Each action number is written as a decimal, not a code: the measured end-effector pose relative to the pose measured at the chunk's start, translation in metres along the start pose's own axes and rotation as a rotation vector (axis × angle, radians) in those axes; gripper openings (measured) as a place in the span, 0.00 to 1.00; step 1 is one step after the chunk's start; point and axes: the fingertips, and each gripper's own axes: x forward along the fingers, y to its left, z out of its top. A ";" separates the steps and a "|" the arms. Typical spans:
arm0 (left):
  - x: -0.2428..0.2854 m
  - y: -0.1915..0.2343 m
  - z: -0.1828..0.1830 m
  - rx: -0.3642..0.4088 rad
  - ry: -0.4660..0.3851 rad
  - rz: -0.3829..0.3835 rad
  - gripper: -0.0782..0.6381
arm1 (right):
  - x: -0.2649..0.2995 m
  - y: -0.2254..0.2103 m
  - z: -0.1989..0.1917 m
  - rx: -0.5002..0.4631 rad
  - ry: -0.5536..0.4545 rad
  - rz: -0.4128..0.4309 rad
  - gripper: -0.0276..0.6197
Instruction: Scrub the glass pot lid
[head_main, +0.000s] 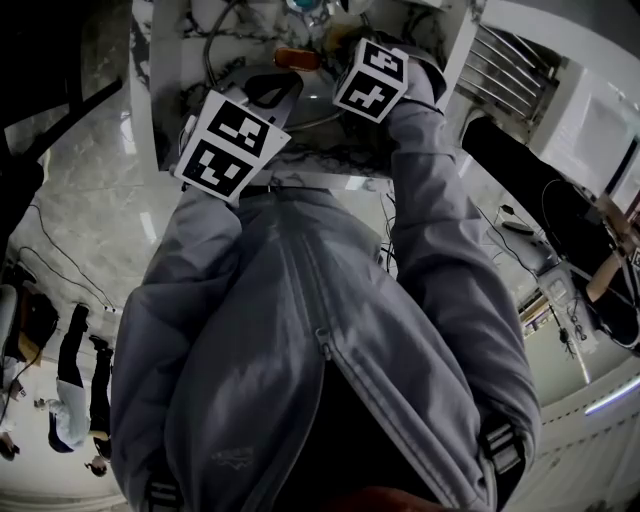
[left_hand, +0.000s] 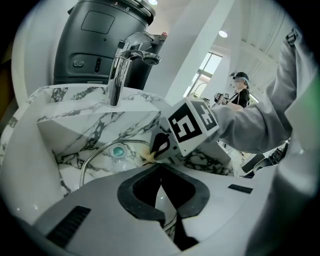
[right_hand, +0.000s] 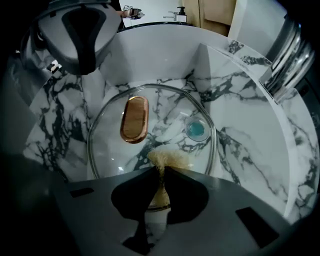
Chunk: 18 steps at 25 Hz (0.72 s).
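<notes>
The glass pot lid (right_hand: 165, 112), with a steel rim and a copper-coloured handle (right_hand: 134, 119), lies in the marble sink (right_hand: 250, 145). My right gripper (right_hand: 161, 170) is shut on a yellowish fibrous scrub pad (right_hand: 167, 159), which rests on the lid's near part. My left gripper (left_hand: 161, 169) is shut on the lid's rim (left_hand: 82, 165), and the thin metal edge runs between its jaws. In the left gripper view the right gripper (left_hand: 159, 146) presses the pad (left_hand: 148, 156) onto the glass. The head view shows both marker cubes over the sink, left (head_main: 230, 145) and right (head_main: 370, 80).
A chrome faucet (left_hand: 120, 70) stands on the sink's back edge. A teal drain plug (right_hand: 196, 130) shows through the glass. A dark appliance (left_hand: 100, 40) stands behind the faucet. The person's grey sleeves (head_main: 440, 200) reach over the sink's front. Other people stand farther off (left_hand: 241, 92).
</notes>
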 end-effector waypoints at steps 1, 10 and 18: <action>-0.001 -0.003 -0.001 0.003 -0.001 -0.001 0.13 | -0.001 0.008 -0.001 -0.002 0.003 0.005 0.12; -0.011 -0.025 -0.015 0.018 -0.018 -0.007 0.13 | -0.004 0.079 -0.012 -0.003 0.039 0.075 0.12; -0.035 -0.039 -0.023 0.035 -0.043 0.021 0.13 | -0.006 0.135 -0.021 -0.011 0.098 0.262 0.12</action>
